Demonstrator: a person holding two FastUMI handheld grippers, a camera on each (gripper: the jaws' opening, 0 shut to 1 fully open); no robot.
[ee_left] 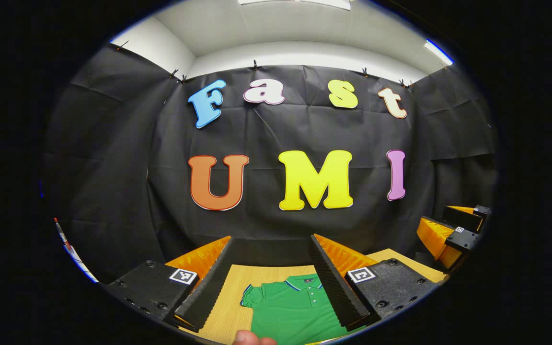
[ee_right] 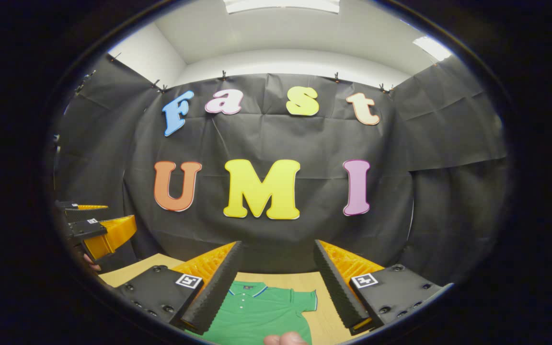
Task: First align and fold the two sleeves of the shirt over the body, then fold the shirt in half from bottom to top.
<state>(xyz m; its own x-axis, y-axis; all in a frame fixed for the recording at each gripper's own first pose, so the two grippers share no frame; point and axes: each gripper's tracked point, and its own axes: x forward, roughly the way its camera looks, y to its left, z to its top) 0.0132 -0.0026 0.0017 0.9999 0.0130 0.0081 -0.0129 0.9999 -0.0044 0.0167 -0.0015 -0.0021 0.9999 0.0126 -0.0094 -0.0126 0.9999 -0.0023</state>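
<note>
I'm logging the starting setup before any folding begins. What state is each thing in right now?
green polo shirt: lying flat on the wooden table, front up, sleeves spread out, unfolded.
left gripper: open, raised above the shirt, holding nothing.
right gripper: open, raised above the shirt, holding nothing.

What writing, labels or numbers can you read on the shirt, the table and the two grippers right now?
Shirt: no readable print. The small tag inside its collar is too small to read.
Left gripper: square coded marker, a pattern with no words.
Right gripper: similar square marker, no words.
Table: no text.
</note>
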